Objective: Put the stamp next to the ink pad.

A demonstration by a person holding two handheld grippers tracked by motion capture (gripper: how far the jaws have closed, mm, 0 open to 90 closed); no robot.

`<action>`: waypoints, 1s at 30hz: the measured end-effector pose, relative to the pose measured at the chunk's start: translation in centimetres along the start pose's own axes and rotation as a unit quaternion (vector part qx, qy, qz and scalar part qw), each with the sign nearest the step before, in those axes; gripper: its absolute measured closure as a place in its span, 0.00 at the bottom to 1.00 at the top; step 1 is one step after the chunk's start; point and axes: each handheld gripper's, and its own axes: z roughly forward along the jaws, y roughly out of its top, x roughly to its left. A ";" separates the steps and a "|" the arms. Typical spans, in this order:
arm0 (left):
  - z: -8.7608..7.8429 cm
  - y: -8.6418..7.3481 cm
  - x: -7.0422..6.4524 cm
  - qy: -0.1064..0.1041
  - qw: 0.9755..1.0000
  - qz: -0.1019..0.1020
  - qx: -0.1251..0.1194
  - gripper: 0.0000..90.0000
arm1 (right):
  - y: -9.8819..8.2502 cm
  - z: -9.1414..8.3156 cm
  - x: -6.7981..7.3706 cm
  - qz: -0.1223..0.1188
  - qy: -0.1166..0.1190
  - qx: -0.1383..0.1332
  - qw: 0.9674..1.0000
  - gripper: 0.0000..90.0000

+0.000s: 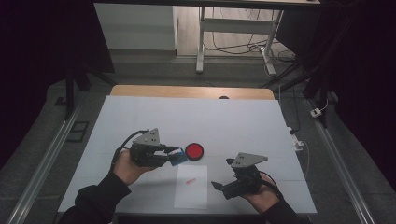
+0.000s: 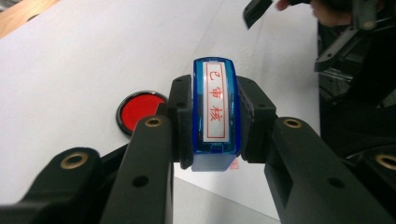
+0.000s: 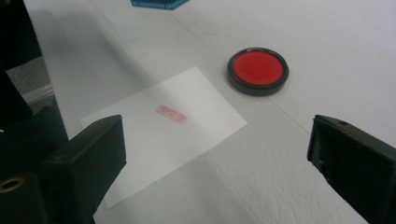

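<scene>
On the white label of the blue stamp we read three red characters, 已审核, inside a red frame. The red imprint on the paper sheet is too small for us to read.

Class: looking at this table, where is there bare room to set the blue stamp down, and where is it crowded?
Free: the white table beyond the ink pad, and the right side past the paper. Crowded: the near middle, where stamp, pad, paper and both grippers cluster.

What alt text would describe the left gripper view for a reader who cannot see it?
The left gripper clamps a blue plastic stamp with a white label in red characters. A round black ink pad with red ink lies behind on the white table.
</scene>
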 end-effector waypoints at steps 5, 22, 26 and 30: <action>-0.2 -0.3 0.5 0.012 1.000 -0.012 0.003 0.78 | -0.4 -0.4 -0.2 0.004 -0.013 0.004 1.000 0.02; -0.7 -1.3 1.9 0.056 0.997 -0.039 0.022 0.78 | -2.5 -3.2 -1.2 0.044 -0.086 0.018 0.995 0.00; -0.8 -1.7 2.3 0.071 0.996 -0.049 0.028 0.78 | -3.1 -3.9 -1.1 0.054 -0.104 0.020 0.993 0.00; -0.8 -2.0 2.8 0.081 0.994 -0.059 0.031 0.78 | -3.7 -4.6 -1.3 0.062 -0.113 0.022 0.991 0.00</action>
